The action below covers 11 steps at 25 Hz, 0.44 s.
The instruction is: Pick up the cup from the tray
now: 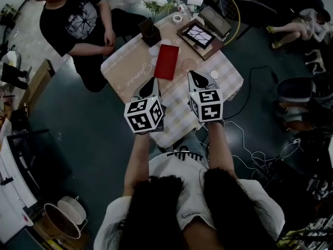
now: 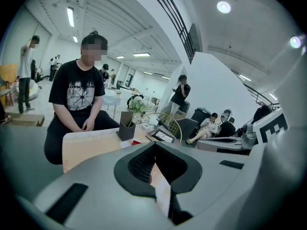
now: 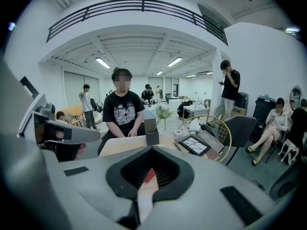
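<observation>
Both grippers hover side by side over the near edge of a small table with a pale patterned cloth. My left gripper and my right gripper both have their jaws together, with nothing between them. In the left gripper view the left gripper's dark jaws meet at a point, and in the right gripper view the right gripper looks the same. A brown tray at the far right corner carries a dark-framed tile. The same tray shows ahead in the right gripper view. I cannot make out a cup.
A red flat book lies mid-table, a dark vase of white flowers beyond it. A tape roll and a small white disc also sit on the cloth. A person sits at the far left side; a gold wire chair stands behind.
</observation>
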### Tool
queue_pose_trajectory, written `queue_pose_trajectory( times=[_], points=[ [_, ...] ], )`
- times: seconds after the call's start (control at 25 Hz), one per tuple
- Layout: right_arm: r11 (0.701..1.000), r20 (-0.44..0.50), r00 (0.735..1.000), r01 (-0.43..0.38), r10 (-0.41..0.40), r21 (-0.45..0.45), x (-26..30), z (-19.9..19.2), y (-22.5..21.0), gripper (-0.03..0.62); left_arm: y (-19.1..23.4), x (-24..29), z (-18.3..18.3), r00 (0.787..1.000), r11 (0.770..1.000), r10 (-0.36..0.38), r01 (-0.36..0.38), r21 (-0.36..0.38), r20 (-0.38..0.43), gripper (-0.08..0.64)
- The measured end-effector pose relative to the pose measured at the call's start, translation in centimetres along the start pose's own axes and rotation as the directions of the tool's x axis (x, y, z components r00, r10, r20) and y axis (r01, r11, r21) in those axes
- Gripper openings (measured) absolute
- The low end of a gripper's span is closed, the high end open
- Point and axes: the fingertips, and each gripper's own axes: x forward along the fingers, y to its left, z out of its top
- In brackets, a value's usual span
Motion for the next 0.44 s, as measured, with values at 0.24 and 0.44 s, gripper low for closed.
queue_pose_trajectory(
  times=[0.24,0.44],
  points=[
    [1.0,0.011,1.0,0.007,-0.007,-0.005,-1.1,-0.1,0.8,0.009,-0.5,-1.2,0.2,1.0,1.0,-0.01,0.01,0.028,0.015,0.006],
    [1.0,0.007,1.0,0.01,-0.01,-0.006,-2.3,-0.4,1.8,0.009,-0.7,-2.7,0.1,1.0,0.999,-0.015,0.014,0.038,0.019,0.006]
  ],
)
